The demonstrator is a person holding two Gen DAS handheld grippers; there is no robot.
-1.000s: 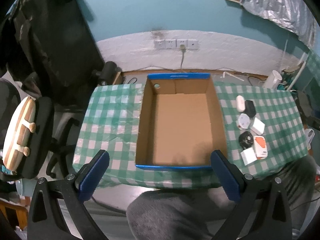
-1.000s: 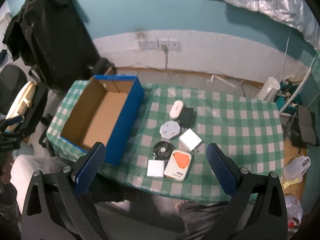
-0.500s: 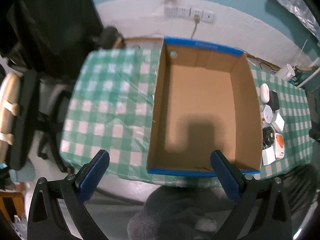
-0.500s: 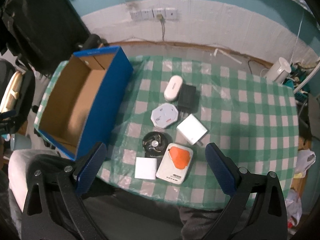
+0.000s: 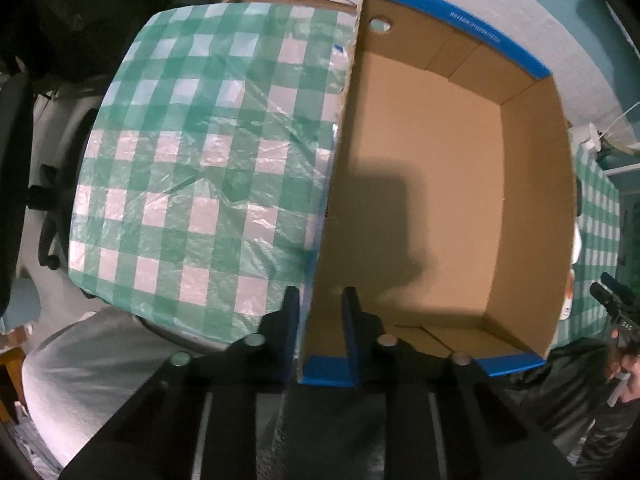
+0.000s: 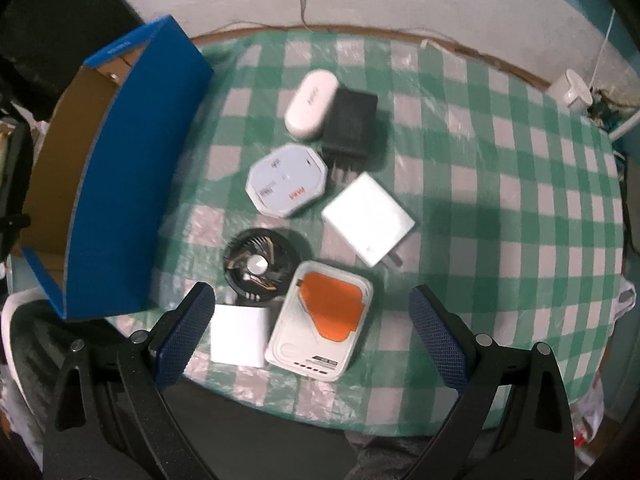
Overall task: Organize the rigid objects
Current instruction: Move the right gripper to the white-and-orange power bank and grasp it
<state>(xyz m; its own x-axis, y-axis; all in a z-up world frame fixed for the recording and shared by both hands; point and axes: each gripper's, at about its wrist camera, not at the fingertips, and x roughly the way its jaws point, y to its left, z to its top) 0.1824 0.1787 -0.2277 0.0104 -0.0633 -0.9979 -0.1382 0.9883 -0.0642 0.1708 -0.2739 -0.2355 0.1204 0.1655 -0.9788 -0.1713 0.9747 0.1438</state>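
The left gripper (image 5: 319, 322) is closed on the near left wall of the cardboard box (image 5: 432, 200), one finger outside and one inside, close to the near corner. The box sits on the checked tablecloth (image 5: 192, 168), open top up, nothing seen inside. The wall is thin cardboard: light, fairly stiff, but likely to bend if pulled hard from one corner, so a slow drag is judged safer than a lift.

The right gripper (image 6: 312, 336) is spread wide and holds nothing; it hovers over the near edge of the table above the small items. These lie in a cluster just right of the box's blue outer wall (image 6: 132, 184): a white square block (image 6: 239, 335), a white device with an orange patch (image 6: 322, 322), a black fan (image 6: 256, 266), a white charger (image 6: 368, 218), an octagonal white adapter (image 6: 286, 180), a black charger (image 6: 350, 122) and a white oval case (image 6: 310, 104).

All look hard plastic, light, smooth and a bit slippery. Flat opposite sides are judged the best hold; the block and the orange-patch device are nearest the fingers. The fan's blades look fragile, so its rim should be taken. Prongs on both chargers should be avoided.
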